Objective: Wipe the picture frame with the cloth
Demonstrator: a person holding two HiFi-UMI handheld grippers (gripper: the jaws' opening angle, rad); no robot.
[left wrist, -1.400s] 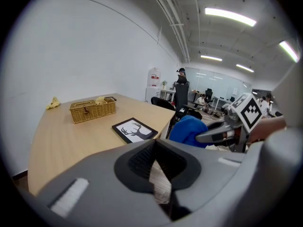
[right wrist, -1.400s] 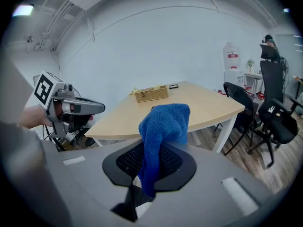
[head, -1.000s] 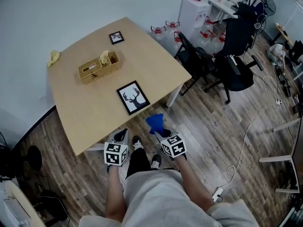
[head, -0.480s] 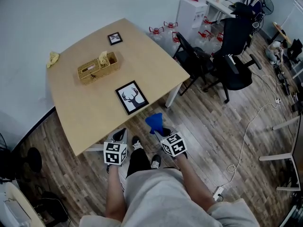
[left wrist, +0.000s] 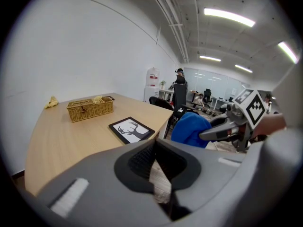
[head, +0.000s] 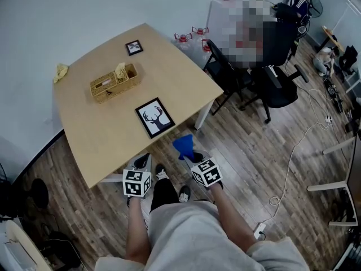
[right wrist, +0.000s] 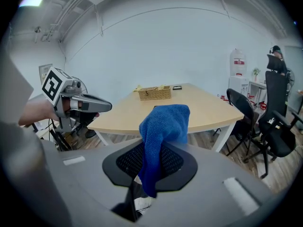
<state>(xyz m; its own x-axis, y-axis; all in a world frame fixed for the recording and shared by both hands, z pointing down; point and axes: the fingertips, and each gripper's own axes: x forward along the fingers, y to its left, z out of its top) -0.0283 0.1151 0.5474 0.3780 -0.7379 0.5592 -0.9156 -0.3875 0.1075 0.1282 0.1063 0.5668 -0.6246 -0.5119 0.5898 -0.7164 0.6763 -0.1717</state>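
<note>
Right hand-held gripper [right wrist: 150, 171] pinching cloth [right wrist: 164, 121], seemingly readied for wiping; left hand-held gripper [left wrist: 159, 176] pressed together, empty; picture frame [head: 154, 117] flat on table [head: 107, 143].

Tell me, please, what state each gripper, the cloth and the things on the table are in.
Left gripper, shut, empty.
Right gripper, shut on the blue cloth.
Blue cloth, bunched, hanging from the jaws.
Deer picture frame, flat on the table, untouched.
Small frame, flat at the far corner.
Wicker basket, upright, something yellow poking out.
</note>
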